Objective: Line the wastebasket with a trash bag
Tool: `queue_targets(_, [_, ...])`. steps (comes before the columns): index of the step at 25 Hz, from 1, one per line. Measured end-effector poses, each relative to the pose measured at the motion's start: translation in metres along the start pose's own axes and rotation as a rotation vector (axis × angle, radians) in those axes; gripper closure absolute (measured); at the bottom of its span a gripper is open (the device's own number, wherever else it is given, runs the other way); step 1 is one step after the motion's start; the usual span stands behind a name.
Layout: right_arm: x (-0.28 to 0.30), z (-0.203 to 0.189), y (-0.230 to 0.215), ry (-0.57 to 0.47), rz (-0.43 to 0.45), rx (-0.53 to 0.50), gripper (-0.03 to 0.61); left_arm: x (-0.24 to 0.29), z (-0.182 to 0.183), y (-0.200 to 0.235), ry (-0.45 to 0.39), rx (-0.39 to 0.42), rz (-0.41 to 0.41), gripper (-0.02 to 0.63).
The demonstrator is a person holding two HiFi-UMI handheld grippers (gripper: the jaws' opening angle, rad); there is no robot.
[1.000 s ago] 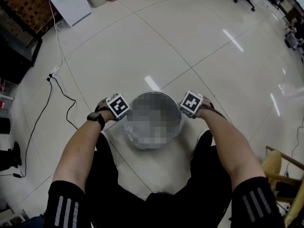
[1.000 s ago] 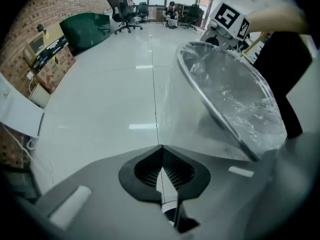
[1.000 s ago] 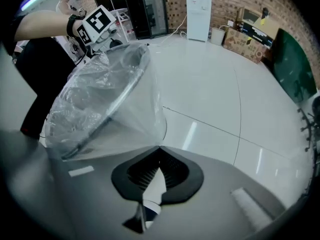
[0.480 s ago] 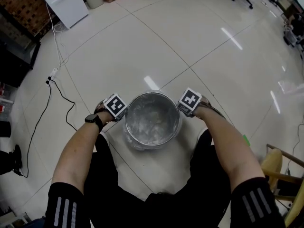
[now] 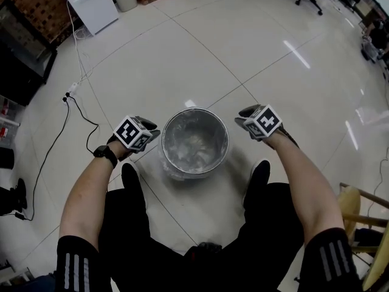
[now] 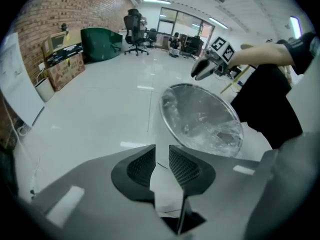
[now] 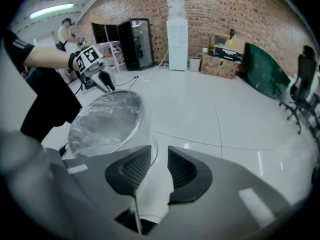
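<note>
Left gripper (image 5: 149,134), right gripper (image 5: 245,115): jaws just opening, part-open, nothing between. Verify clear plastic bag (image 5: 194,140) cuffs round metal wastebasket (image 5: 180,172) rim evenly.

Round wastebasket (image 5: 226,146), upright on pale tiled floor (image 5: 243,47), lined with crinkled clear trash bag (image 5: 193,140). Left tongs (image 5: 151,134) just beside its left side, right tongs (image 5: 244,115) near its right, both clear of it; jaws just opening, nothing between them. Wristwatch (image 5: 104,152) on left wrist. Black cable (image 5: 79,118) trailing at left. White water dispenser (image 5: 88,3) far back.
</note>
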State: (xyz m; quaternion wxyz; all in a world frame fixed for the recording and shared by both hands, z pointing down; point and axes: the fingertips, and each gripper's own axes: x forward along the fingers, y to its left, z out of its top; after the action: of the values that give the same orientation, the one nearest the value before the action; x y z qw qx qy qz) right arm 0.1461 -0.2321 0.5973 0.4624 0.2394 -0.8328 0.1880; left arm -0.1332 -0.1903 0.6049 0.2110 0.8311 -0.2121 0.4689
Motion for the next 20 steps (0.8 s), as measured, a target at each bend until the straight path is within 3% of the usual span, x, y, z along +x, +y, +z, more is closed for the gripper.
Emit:
queue_targets(4, [-0.013,-0.016,0.042,0.038,0.111,-0.122,0.46,-0.003,-0.022,-0.045,0.061,0.091,-0.07,0.501])
queue_targets(8, [-0.017,-0.05,0.071,0.112,0.202,-0.154,0.448,-0.003,-0.054,-0.083,0.139,0.11,-0.127,0.369])
queue_targets(12, [-0.027,-0.065,0.083,0.152,0.185,-0.274,0.413,-0.011,-0.062,-0.093,0.158,0.215,-0.095,0.359])
queue_targets(16, [-0.025,-0.055,0.111,0.092,0.196,-0.365,0.374,-0.001,-0.074,-0.1,0.188,0.253,-0.06,0.344])
queue_targets(20, [-0.003,-0.063,0.122,0.138,0.195,-0.383,0.339,0.011,-0.064,-0.099,0.144,0.266,0.007,0.327])
